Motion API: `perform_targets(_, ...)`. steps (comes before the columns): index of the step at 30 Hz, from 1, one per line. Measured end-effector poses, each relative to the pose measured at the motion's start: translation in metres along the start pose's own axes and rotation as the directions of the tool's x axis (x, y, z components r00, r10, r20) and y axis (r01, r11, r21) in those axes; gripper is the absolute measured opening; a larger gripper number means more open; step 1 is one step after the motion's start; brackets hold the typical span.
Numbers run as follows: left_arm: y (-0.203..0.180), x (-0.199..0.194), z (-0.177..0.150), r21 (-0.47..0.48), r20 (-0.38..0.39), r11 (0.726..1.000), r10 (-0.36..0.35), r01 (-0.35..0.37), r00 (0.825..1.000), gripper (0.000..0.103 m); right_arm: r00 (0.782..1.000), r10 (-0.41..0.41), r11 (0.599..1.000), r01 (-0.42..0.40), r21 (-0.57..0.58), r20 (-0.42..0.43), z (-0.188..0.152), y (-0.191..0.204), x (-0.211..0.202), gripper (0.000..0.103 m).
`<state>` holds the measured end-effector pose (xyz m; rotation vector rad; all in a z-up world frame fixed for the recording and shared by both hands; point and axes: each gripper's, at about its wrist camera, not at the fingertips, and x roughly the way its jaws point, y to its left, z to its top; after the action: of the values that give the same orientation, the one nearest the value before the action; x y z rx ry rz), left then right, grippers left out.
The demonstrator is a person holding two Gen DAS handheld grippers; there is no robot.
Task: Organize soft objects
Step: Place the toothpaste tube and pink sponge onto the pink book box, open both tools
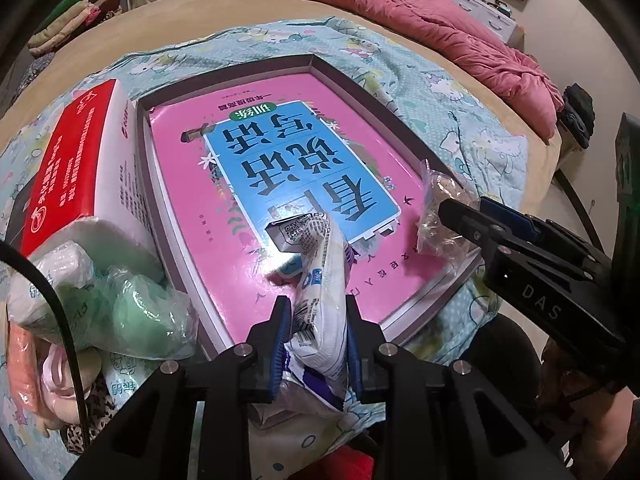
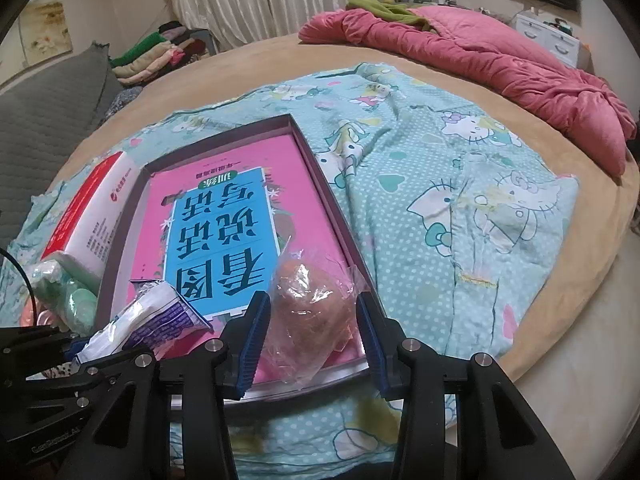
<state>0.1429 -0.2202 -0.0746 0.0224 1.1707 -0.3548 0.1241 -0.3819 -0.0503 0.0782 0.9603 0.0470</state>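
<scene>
A shallow box tray (image 1: 352,76) (image 2: 320,184) lined with a pink and blue book cover lies on the bed. My left gripper (image 1: 318,344) is shut on a white and purple printed packet (image 1: 324,280), held over the tray's near edge; the packet also shows in the right wrist view (image 2: 156,316). My right gripper (image 2: 314,340) has its jaws wide around a clear bag with a brown item (image 2: 316,312) that rests in the tray's near right corner; I cannot tell whether the pads touch it. From the left wrist view the right gripper (image 1: 460,216) is at that bag (image 1: 436,216).
A red and white carton (image 1: 80,160) (image 2: 92,216) lies left of the tray. Green and white wrapped soft packs (image 1: 104,296) (image 2: 68,292) pile at the near left. A Hello Kitty sheet (image 2: 460,200) covers the bed. A pink quilt (image 2: 500,68) lies at the back right.
</scene>
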Motion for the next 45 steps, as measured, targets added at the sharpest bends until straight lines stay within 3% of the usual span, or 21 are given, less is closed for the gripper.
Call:
perform_targets(9, 0.002, -0.001, -0.001, -0.009, -0.004, 1.000, 0.001, -0.001, 1.000, 0.032, 1.000, -0.002, 1.000, 0.002, 0.003, -0.002, 0.000, -0.001, 0.000, 0.050)
perform_targets(14, 0.000, -0.003, -0.002, -0.002, 0.001, 1.000, 0.000, 0.000, 1.000, 0.047, 1.000, -0.008, 1.000, 0.008, 0.014, -0.005, 0.000, -0.003, 0.001, 0.057)
perform_targets(19, -0.001, -0.009, -0.003, 0.012, 0.020, 1.000, 0.002, -0.002, 1.000, 0.049, 1.000, -0.015, 1.000, 0.015, 0.010, -0.005, 0.000, -0.002, 0.002, 0.058)
perform_targets(28, -0.002, -0.027, -0.005, 0.032, 0.065, 0.999, 0.012, -0.015, 0.998, 0.061, 0.999, -0.035, 0.999, 0.035, 0.032, 0.005, 0.001, -0.006, 0.000, 0.062)
perform_targets(32, -0.003, -0.038, -0.006, 0.039, 0.092, 0.999, 0.032, -0.035, 0.995, 0.064, 0.999, -0.043, 0.998, 0.042, 0.036, 0.023, 0.001, -0.006, -0.003, 0.063)
perform_targets(35, -0.002, -0.048, -0.006, 0.022, 0.109, 0.998, 0.053, -0.056, 0.993, 0.066, 0.998, -0.054, 0.998, 0.053, 0.038, 0.031, 0.002, -0.005, -0.005, 0.074)
perform_targets(45, 0.004, -0.074, -0.011, 0.002, 0.153, 0.997, 0.076, -0.078, 0.985, 0.077, 0.995, -0.027, 0.999, 0.023, 0.046, 0.097, 0.006, -0.001, -0.018, 0.075)
